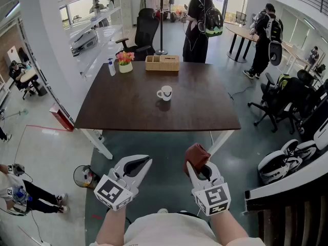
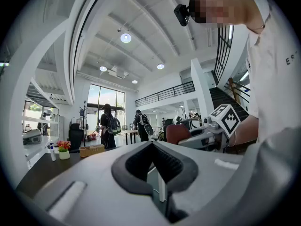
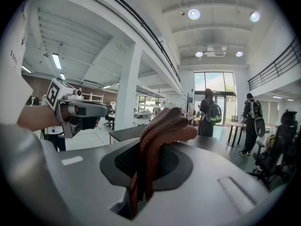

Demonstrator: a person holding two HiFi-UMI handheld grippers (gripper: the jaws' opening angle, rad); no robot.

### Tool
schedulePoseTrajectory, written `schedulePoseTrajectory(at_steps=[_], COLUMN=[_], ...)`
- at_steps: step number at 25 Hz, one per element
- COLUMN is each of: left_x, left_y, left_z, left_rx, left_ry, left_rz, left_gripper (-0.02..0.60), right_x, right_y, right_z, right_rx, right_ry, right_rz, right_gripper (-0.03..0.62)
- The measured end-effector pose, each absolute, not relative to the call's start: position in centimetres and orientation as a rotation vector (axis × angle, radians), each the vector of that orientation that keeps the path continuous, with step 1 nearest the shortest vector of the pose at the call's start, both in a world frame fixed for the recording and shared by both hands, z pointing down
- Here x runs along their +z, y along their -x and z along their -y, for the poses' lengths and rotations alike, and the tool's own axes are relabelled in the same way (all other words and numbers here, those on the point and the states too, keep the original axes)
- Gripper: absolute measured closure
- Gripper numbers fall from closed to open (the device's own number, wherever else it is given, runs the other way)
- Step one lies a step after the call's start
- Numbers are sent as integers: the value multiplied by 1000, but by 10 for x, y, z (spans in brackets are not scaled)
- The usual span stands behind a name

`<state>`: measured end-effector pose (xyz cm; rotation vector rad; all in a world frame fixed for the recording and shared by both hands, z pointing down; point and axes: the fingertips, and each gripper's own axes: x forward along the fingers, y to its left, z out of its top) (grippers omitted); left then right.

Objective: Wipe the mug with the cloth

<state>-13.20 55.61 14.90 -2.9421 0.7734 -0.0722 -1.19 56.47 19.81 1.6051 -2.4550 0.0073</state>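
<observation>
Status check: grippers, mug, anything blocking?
Left gripper shut, empty. Right gripper shut on red-brown cloth. White mug upright on dark table, well ahead of both grippers. Nothing in the way.

At the dark desk's (image 1: 128, 106) far edge stand a wicker basket (image 1: 162, 63), flower pot (image 1: 125, 61) and spray bottle (image 1: 111, 67).

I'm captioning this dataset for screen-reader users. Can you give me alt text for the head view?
Seen from above, the right gripper clamps a reddish-brown cloth while the left gripper is empty, both held short of a dark table. A white mug stands alone near the table's middle; people stand beyond it.
</observation>
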Motion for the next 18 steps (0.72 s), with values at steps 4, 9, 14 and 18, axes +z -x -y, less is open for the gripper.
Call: schedulePoseTrajectory(at_steps=[4,9,14,18], left_x=[156,158,167,166], left_y=[136,138,139,145], left_z=[-558,-558,-549,-540], left_rx=[-72,-79,-81,-78], left_ry=[2947,2963,2985,2992], left_rz=[-756,-762,-744,-738], left_gripper=[577,577,577,577], right_x=[203,207,214,218], right_y=[18,19,19,21], right_z=[-566,-566,-556,-547], right_rx=[15,34,92,131], right_ry=[-1611,-1614,-1641,-1664], right_rz=[2457,2455,2448,2433], right_gripper=[519,519,517,516])
